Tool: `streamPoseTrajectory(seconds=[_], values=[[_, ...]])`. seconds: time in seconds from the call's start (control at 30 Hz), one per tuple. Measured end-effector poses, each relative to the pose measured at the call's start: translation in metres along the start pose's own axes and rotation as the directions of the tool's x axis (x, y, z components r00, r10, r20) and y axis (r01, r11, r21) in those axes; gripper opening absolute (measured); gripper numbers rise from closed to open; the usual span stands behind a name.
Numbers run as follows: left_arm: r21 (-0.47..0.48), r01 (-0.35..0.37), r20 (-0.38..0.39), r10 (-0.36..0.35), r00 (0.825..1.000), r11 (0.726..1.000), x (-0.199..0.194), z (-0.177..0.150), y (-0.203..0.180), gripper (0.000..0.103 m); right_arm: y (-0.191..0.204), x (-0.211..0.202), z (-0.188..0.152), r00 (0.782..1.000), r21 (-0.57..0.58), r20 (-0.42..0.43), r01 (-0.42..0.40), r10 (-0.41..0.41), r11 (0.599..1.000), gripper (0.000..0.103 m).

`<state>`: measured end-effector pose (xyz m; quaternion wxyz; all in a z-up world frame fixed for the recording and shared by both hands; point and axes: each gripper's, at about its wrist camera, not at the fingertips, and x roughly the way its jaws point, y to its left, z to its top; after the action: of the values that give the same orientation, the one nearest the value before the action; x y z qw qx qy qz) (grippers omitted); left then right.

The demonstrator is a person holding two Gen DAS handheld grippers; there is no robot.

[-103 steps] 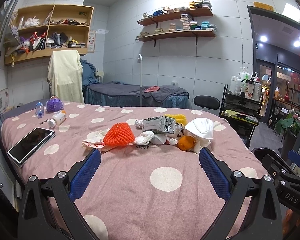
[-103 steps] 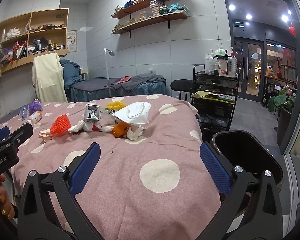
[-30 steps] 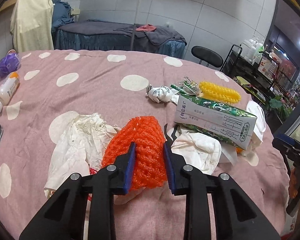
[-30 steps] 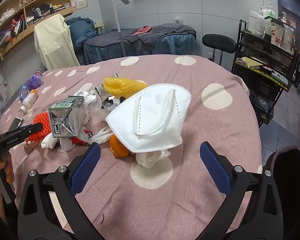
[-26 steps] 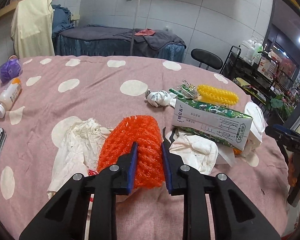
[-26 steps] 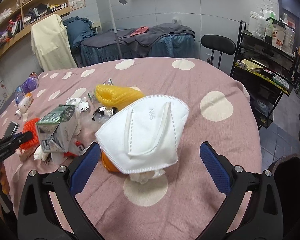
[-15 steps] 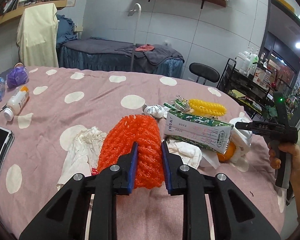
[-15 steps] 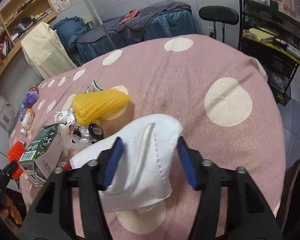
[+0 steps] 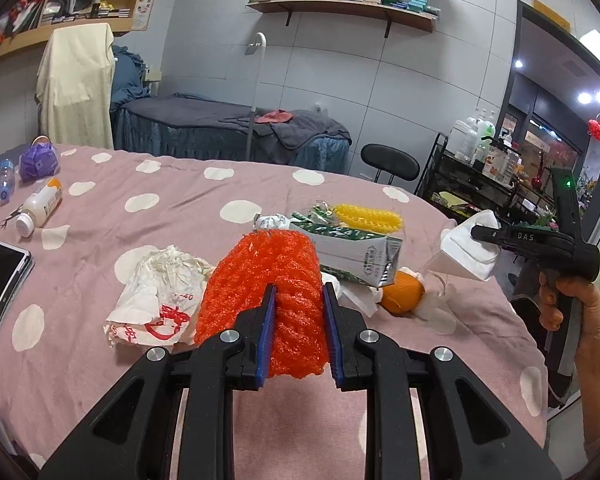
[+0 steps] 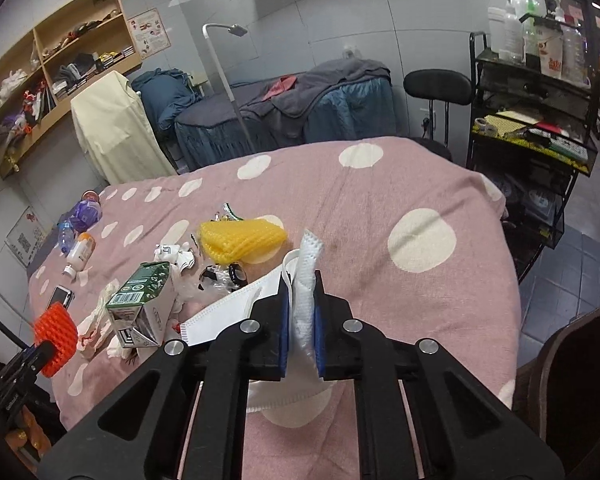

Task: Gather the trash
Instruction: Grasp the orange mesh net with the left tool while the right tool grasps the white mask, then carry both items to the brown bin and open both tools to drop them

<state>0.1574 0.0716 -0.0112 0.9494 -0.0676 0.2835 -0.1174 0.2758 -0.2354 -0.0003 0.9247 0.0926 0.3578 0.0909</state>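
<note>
**Two pieces gripped, most of the litter left**

While the left claw was clamped on the orange foam net, its blue pads pressing into the mesh from both sides, the right claw had its pads squeezed tight on the folded white face mask, part of which stuck up between them. Both pieces seemed lifted clear of the pink polka-dot table. Neither had reached a bin; a dark container showed at the lower right edge of the right wrist view, probably the bin, though that could not be told for sure.

Just beyond the net lay a crumpled white wrapper, the green drink carton, an orange and the yellow foam net, with scraps between them. So the task was judged barely begun: two items in hand, the heap uncollected.

A phone and bottles sat well apart at the left, likely not trash.

Both claws pointed forward and downward over the table. The person's hand gripped the right handle, with the mask held out over the table's right edge.
</note>
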Motion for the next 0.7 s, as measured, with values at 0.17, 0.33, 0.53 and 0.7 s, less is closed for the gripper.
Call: streamPoseTrajectory(seconds=[0.17, 0.33, 0.53, 0.7], values=[[0.020, 0.063, 0.014, -0.063, 0.998, 0.998, -0.010, -0.004, -0.023, 0.022, -0.004, -0.040, -0.011, 0.996, -0.028, 0.072, 0.056, -0.053, 0.998, 0.011], [0.057, 0.122, 0.017, -0.123, 0.992, 0.991, -0.009, -0.009, -0.052, 0.022, -0.021, -0.074, -0.025, 0.988, 0.007, 0.128, 0.090, -0.091, 0.996, 0.011], [0.074, 0.208, -0.007, -0.208, 0.978, 0.975, 0.000, -0.014, -0.084, 0.022, -0.048, -0.116, -0.040, 0.974, 0.056, 0.177, 0.134, -0.142, 0.989, 0.011], [0.100, 0.290, -0.041, -0.287, 0.957, 0.952, 0.010, -0.018, -0.114, 0.022, -0.070, -0.151, -0.054, 0.953, 0.086, 0.215, 0.201, -0.216, 0.976, 0.011]])
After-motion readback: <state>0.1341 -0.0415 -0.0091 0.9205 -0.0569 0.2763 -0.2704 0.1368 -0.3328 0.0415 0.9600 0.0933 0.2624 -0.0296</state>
